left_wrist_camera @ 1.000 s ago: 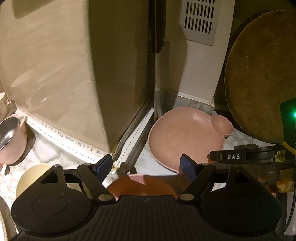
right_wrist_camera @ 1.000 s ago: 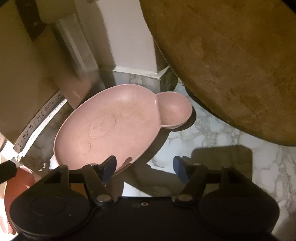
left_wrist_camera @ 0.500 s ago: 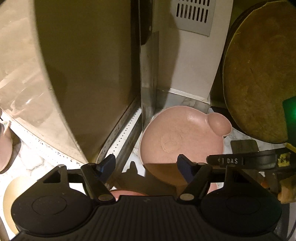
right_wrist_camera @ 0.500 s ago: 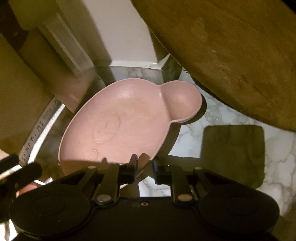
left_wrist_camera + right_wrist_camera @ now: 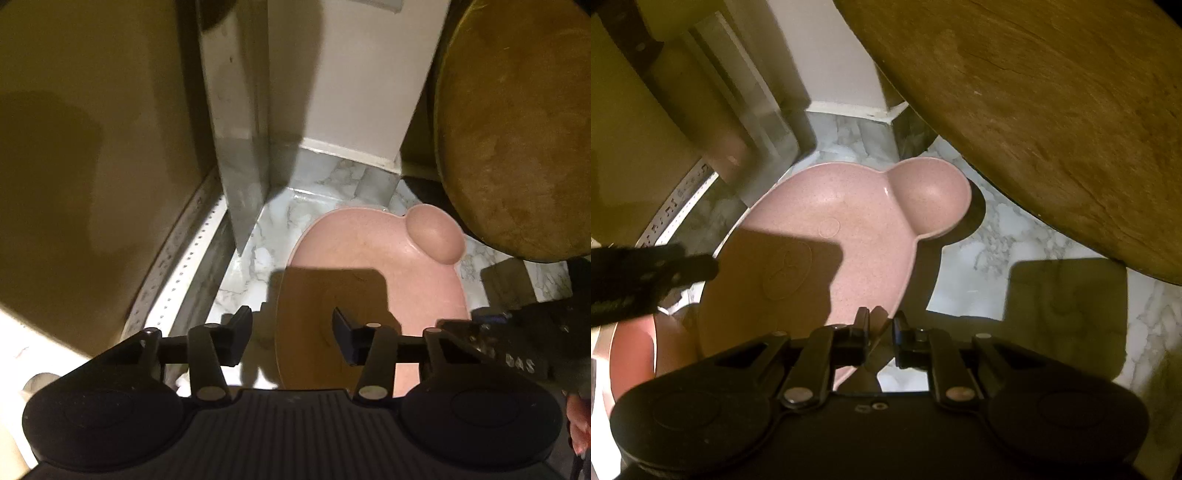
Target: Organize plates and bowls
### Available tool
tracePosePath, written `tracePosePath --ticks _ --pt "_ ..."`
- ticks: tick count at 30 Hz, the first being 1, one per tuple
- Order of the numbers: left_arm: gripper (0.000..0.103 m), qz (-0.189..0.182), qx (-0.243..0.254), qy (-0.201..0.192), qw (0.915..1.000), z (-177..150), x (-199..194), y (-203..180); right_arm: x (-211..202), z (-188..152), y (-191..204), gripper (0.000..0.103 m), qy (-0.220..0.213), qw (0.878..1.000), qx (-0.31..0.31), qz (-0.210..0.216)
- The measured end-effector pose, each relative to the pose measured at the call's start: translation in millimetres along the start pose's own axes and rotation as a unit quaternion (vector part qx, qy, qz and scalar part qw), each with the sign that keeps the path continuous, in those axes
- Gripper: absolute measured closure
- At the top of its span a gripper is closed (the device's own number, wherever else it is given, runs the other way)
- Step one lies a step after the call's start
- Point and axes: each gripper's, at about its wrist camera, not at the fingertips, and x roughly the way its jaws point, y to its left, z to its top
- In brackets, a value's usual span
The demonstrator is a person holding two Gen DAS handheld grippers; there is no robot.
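Pink plate lay on marble counter near its back corner, right gripper clamped on the plate's near rim, left gripper held wide apart above it, "DAS" lettering on the right gripper's side, round wooden board leaned behind.

Both wrist cameras look steeply down, close over the white marble tabletop. Each shows the pink bear-shaped plate, its ear at 1 o'clock, and the round wooden board at 2 o'clock.

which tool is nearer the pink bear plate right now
Right. The right tool is shut on the near rim of the pink bear plate. The left tool hangs open over the plate's left edge, gripping nothing.
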Motion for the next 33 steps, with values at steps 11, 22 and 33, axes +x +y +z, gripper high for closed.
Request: tracePosePath --ticks 11,22,33 --pt "0.08 -0.008 -0.013 0.04 0.9991 15 40 10 -2 -1 -1 0.092 0.003 1.0 -0.007 0.006" --pt "0.086 -0.037 -0.052 0.041 0.9971 10 42 22 -1 -1 3 0.092 0.004 1.0 -0.012 -0.004" --pt "0.086 -0.062 -0.057 0.012 0.9964 1 -2 20 -29 0 7 0.092 -0.011 1.0 -0.026 0.001"
